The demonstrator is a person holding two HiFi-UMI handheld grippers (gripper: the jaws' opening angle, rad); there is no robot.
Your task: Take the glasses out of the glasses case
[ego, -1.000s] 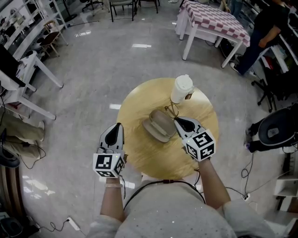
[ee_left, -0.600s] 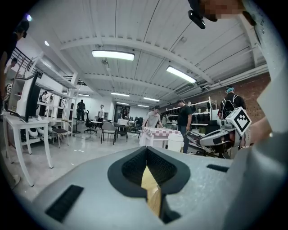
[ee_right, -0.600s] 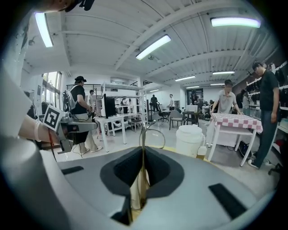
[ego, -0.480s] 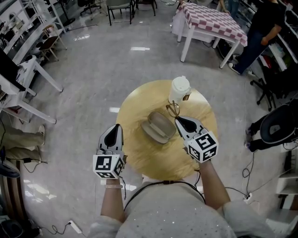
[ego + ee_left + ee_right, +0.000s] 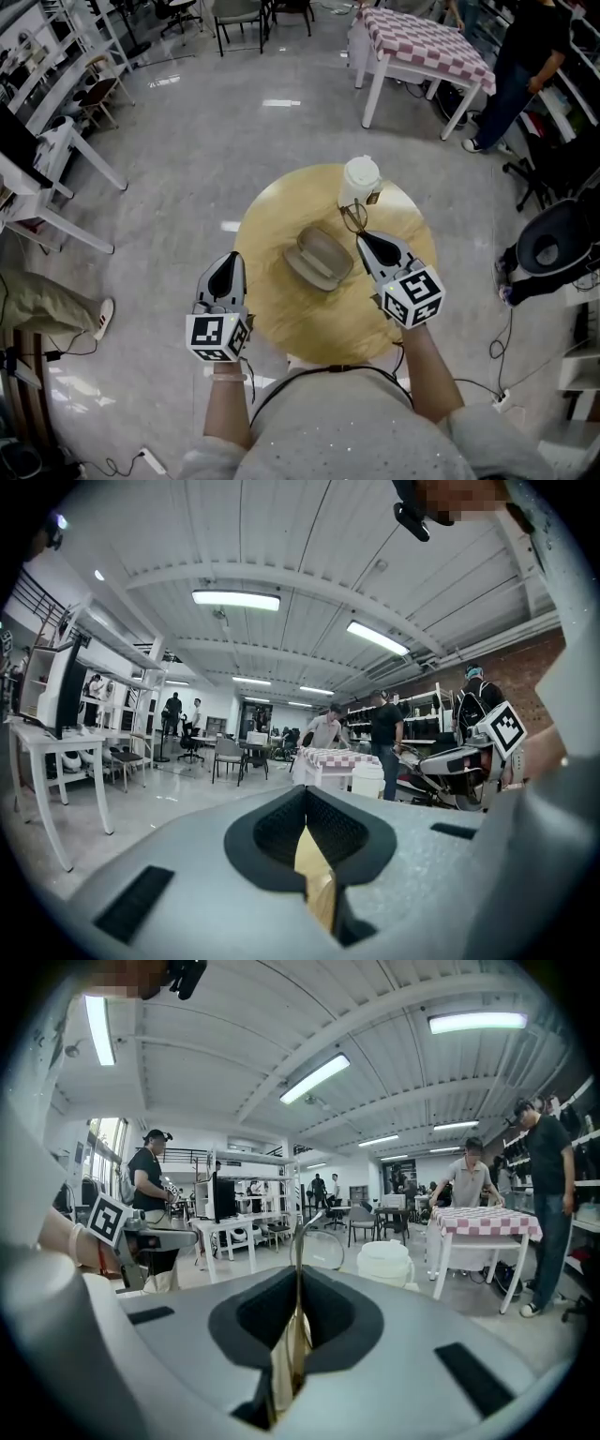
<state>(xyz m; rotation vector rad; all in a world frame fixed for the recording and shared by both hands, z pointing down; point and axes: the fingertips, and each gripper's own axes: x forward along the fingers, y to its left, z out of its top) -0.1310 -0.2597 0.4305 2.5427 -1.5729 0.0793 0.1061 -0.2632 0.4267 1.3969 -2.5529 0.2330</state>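
Note:
The open beige glasses case [image 5: 319, 258] lies in the middle of the round wooden table [image 5: 281, 319]. My right gripper [image 5: 360, 236] is shut on one temple arm of the thin-framed glasses [image 5: 352, 217], which hang in the air just right of the case, close to the white lidded cup [image 5: 360, 180]. In the right gripper view the arm runs up between the pads of my right gripper [image 5: 298, 1283], and a lens [image 5: 323, 1249] shows beyond them. My left gripper [image 5: 234, 255] hovers by the table's left edge, shut, with nothing in it [image 5: 305, 808].
The white cup [image 5: 384, 1262] stands at the table's far edge, just beyond the glasses. A checkered table [image 5: 427, 42] and a standing person [image 5: 525, 66] are at the back right. White desks and chairs [image 5: 66, 122] line the left side.
My right gripper has risen a little with the glasses, drawing them up and away from the case toward the cup. The left gripper has stayed put.

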